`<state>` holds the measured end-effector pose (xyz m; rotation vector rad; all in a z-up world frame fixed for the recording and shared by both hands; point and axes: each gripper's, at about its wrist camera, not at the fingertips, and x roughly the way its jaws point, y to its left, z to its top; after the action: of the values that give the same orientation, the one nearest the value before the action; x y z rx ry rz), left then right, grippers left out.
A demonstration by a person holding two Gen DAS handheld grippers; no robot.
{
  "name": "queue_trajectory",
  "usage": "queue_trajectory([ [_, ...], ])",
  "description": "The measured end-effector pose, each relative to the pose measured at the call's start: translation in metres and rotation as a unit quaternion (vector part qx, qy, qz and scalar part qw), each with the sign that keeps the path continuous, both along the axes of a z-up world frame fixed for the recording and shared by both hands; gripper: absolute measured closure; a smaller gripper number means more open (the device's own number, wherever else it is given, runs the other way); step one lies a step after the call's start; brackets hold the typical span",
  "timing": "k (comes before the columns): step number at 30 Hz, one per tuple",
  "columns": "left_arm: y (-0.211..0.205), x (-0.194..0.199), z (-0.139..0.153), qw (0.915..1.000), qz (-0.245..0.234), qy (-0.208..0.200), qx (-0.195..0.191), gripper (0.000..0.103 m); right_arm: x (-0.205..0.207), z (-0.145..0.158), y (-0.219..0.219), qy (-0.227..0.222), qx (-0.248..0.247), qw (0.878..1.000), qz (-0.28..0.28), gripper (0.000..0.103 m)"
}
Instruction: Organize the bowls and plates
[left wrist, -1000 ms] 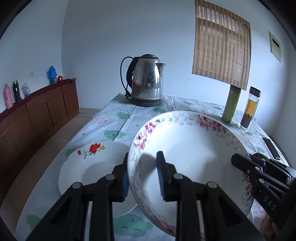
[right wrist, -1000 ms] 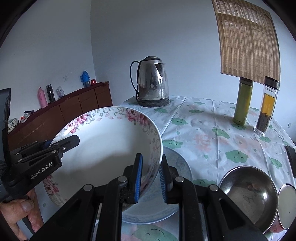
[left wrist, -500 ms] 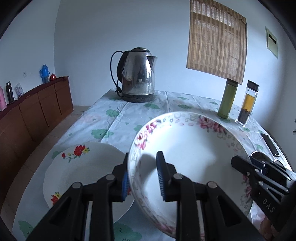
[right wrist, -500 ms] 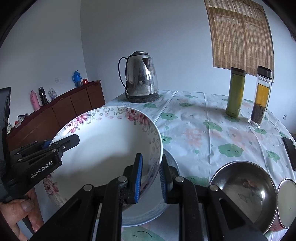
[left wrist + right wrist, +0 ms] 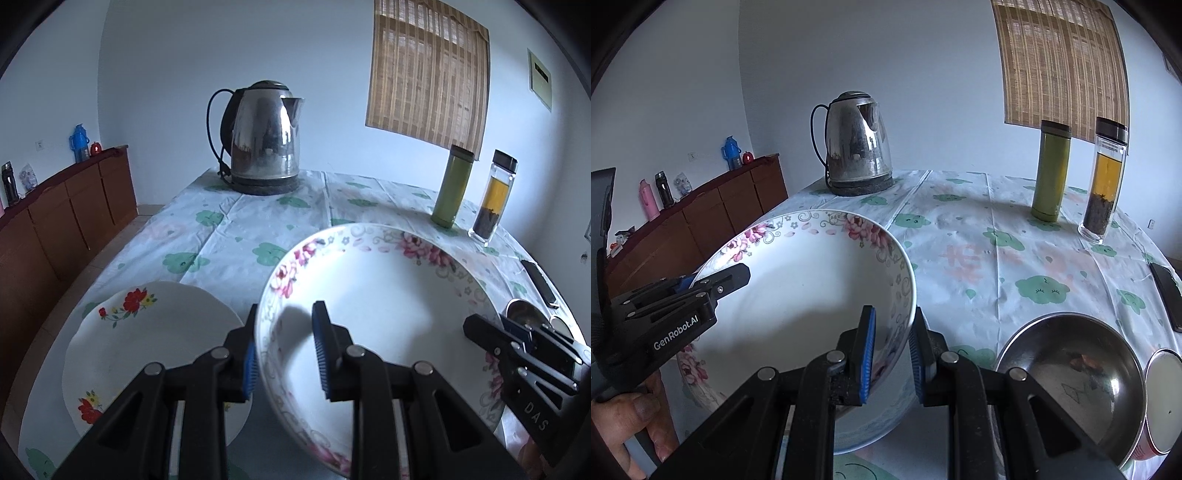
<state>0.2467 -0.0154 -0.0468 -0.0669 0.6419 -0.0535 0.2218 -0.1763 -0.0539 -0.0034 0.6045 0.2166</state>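
Observation:
A large white bowl with pink flowers on its rim hangs above the table, held on both sides. My left gripper is shut on its left rim. My right gripper is shut on its right rim. A white plate with red flowers lies on the table at the left, below the bowl. A blue-rimmed plate lies under the bowl in the right wrist view. A steel bowl sits at the right.
A steel kettle stands at the table's far side. A green flask and a glass tea bottle stand far right. A black phone lies near the right edge. A wooden sideboard runs along the left wall.
Both grippers have carried the bowl forward and a little left over the table. The red-flowered plate now shows more fully at the left. Both grips are unchanged.

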Motion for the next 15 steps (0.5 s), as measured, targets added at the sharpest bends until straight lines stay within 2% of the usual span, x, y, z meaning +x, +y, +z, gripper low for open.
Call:
queue_trajectory([
  [15, -0.003, 0.01, -0.011, 0.9998, -0.01, 0.017, 0.001, 0.079, 0.007, -0.011, 0.001, 0.02, -0.019, 1.0, -0.008, 0.084],
])
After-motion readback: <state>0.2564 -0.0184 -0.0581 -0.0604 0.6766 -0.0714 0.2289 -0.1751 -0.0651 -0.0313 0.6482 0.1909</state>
